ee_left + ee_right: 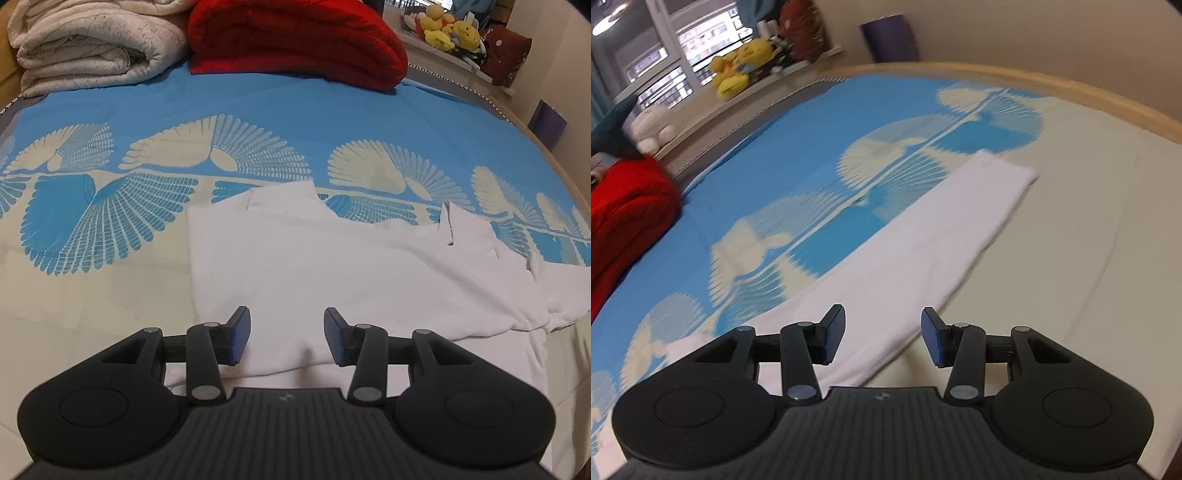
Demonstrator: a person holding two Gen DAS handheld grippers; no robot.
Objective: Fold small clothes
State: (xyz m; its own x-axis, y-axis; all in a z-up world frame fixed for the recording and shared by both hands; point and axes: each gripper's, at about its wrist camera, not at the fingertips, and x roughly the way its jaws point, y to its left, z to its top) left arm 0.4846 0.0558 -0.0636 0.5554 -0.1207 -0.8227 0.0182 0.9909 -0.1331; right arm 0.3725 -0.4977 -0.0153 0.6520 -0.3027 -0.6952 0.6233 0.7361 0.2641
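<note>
A white garment [332, 266] lies spread on the blue and cream bed sheet [258, 110], with a collar-like fold at its far edge and a bunched part to the right. My left gripper [287, 338] is open and empty, hovering over the garment's near edge. In the right wrist view a long white strip of the garment [923, 236] runs away diagonally to the upper right. My right gripper [882, 336] is open and empty just above the strip's near end.
A folded cream blanket [92, 44] and a folded red blanket [295, 40] lie at the far end of the bed. Plush toys [450, 29] sit on a ledge beyond. The wooden bed edge [1071, 88] curves along the right, with a purple bin [890, 37] behind.
</note>
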